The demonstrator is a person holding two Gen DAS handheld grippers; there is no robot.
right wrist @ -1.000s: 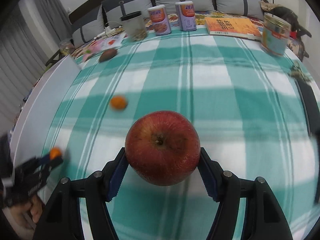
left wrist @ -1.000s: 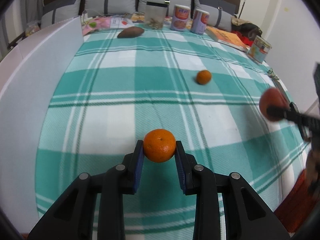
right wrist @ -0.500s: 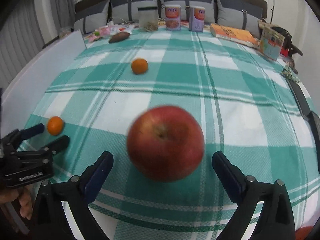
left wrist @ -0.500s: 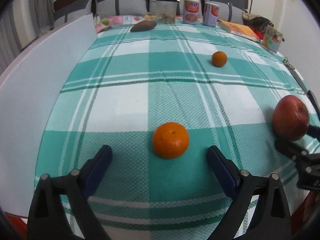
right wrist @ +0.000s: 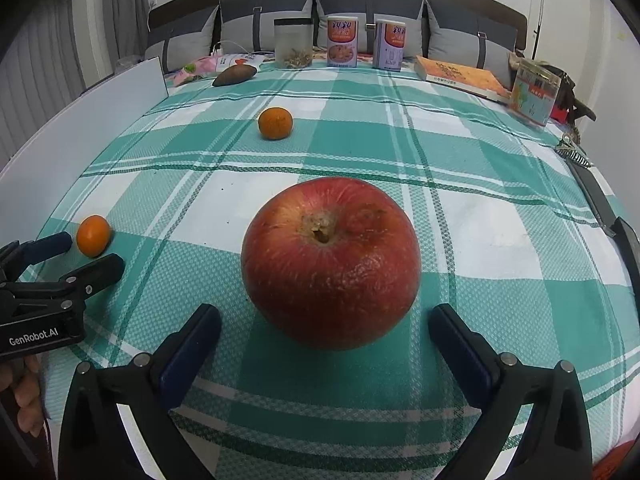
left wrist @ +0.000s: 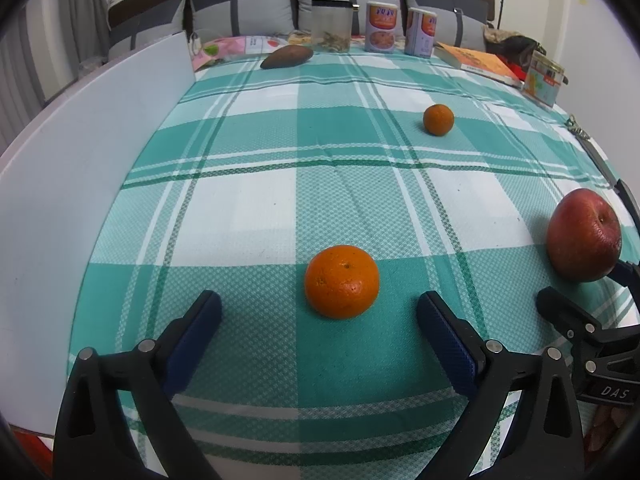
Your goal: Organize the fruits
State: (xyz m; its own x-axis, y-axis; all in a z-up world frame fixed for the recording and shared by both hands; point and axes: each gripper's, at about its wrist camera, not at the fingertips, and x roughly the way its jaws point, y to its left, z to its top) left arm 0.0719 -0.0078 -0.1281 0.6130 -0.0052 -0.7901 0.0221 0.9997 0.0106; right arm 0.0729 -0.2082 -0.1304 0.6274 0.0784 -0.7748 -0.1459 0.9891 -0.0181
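left claw [left wrist: 318, 312]: jaws wide apart, nothing gripped. the near orange [left wrist: 342, 281] sits on the checked cloth [left wrist: 256, 216] between the blue pads [left wrist: 192, 340], clear gap on both sides, close to the near edge of the cloth toward its left side. white board [left wrist: 80, 184] lines the left edge.

second orange [left wrist: 438, 119] lies loose mid-cloth, well apart from both claws. a brown sweet potato [left wrist: 286, 56] sits at the far edge by the jar [left wrist: 331, 25] and tins [left wrist: 381, 27].

right claw [right wrist: 324, 336]: jaws opening, pads off the apple [right wrist: 330, 262], which rests on the cloth between them near the near edge, right of the near orange.

risks: round fruit on soft cloth near the near edge, so any nudge from a pad while backing out could roll it off. the two claws sit close together, so they could clip each other. the apple's wrinkled skin looks soft and a hard re-grip may bruise it.
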